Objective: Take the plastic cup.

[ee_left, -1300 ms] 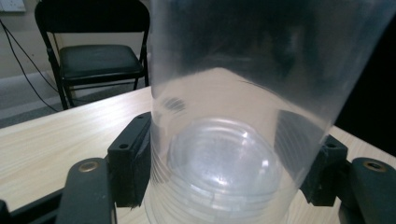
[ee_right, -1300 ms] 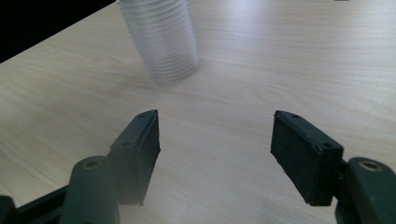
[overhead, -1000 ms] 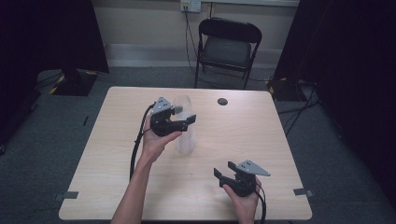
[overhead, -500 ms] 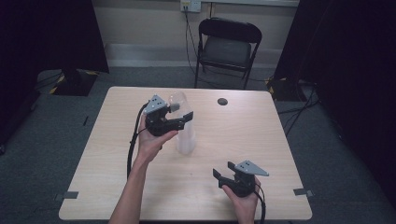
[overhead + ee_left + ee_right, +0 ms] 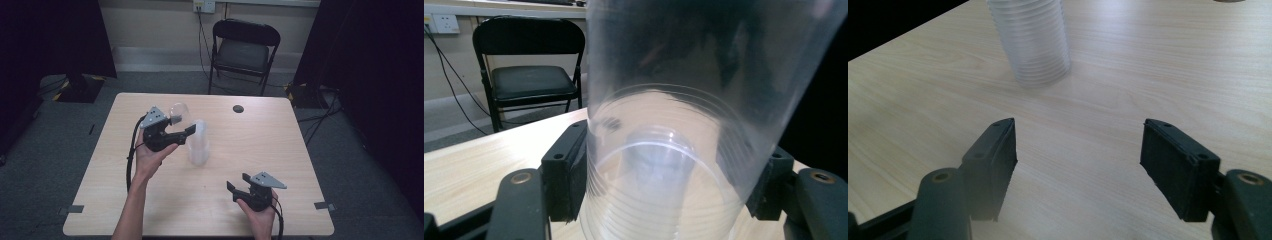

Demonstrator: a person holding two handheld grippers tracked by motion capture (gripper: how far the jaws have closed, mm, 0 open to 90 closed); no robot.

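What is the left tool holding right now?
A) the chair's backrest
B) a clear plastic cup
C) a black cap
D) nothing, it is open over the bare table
B: in the left gripper view the black jaws of the left tool press on either side of a clear plastic cup, and the high view shows that cup tilted beside the stack of cups on the table.
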